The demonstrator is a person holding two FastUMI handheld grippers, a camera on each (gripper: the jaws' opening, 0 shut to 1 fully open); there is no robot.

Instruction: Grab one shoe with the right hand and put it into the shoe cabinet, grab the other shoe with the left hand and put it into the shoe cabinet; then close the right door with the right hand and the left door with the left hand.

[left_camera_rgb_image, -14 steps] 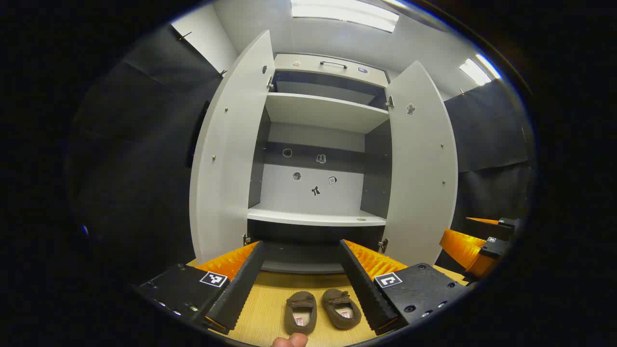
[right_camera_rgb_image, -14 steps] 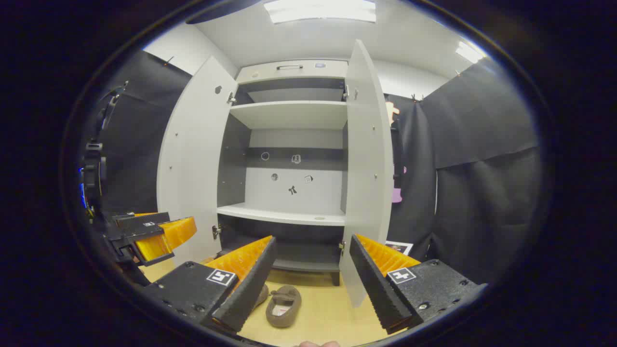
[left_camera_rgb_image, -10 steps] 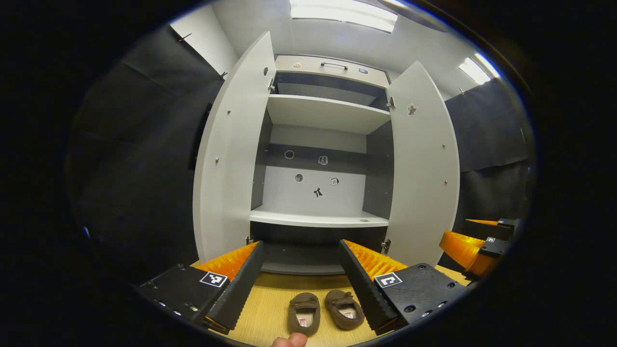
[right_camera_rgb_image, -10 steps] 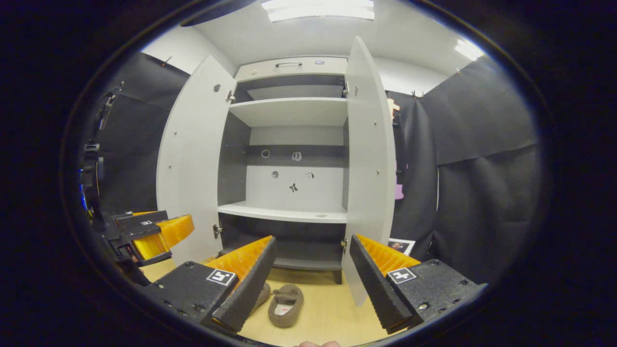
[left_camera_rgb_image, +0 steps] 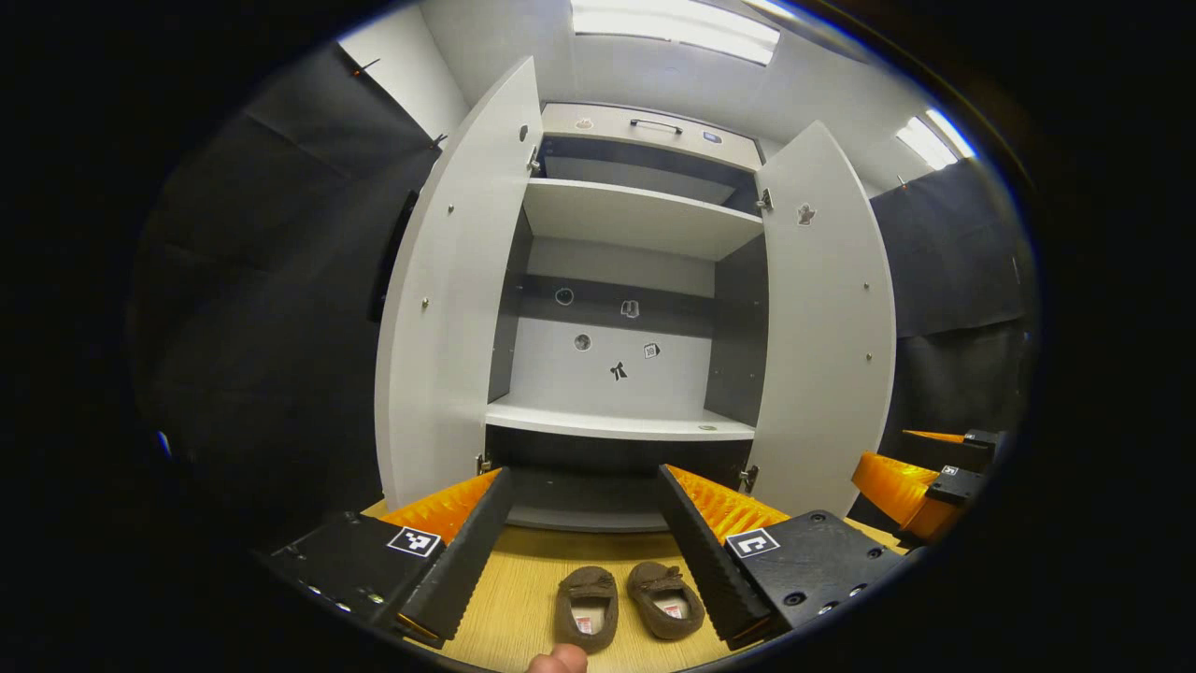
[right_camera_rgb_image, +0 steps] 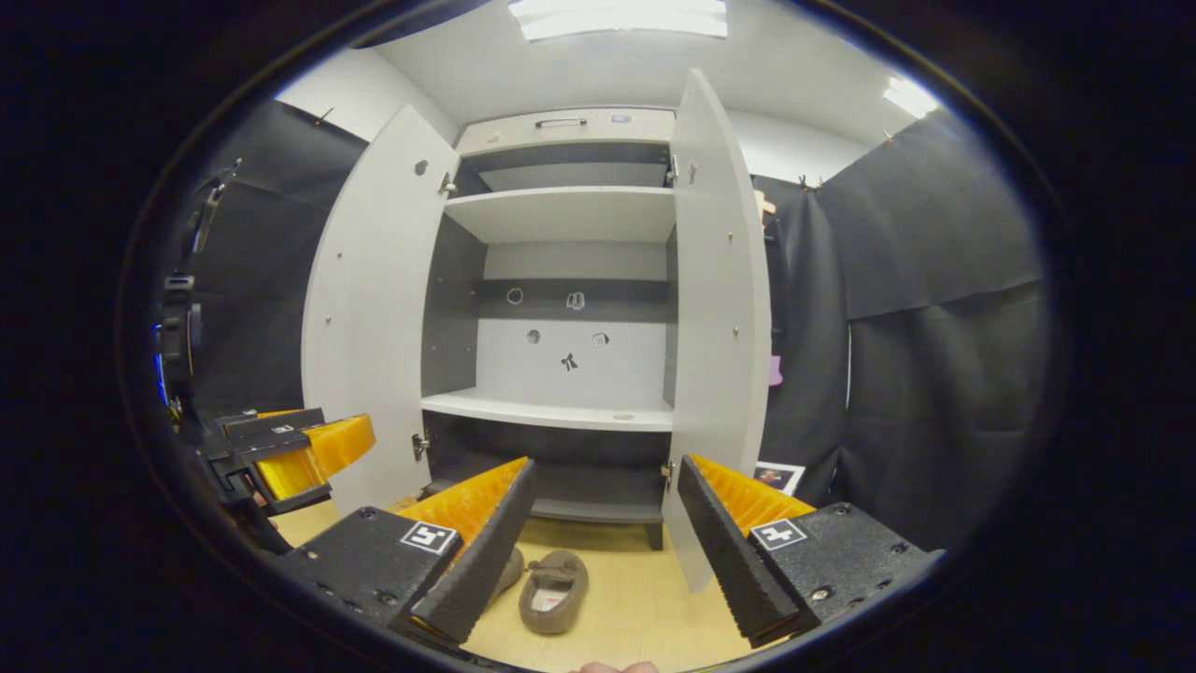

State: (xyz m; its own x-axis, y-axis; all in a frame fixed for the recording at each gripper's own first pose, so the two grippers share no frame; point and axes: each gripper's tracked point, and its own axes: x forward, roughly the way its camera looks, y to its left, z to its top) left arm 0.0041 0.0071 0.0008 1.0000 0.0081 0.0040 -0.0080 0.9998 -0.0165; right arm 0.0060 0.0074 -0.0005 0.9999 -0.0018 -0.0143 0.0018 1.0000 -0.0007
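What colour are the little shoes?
Brown shoes, clearest in the left gripper view.

Two long ribbed fingers on each tool, mounted on flat blocks dotted with screws. A small square black-and-white marker on each block of the left tool (left_camera_rgb_image: 584, 551) and of the right tool (right_camera_rgb_image: 603, 547). Left tool seen again from the side (right_camera_rgb_image: 280, 453), with a tiny marker on top and a dark frame with a blue spot rising behind. Bare fingertip (left_camera_rgb_image: 558, 660) at the bottom edge.
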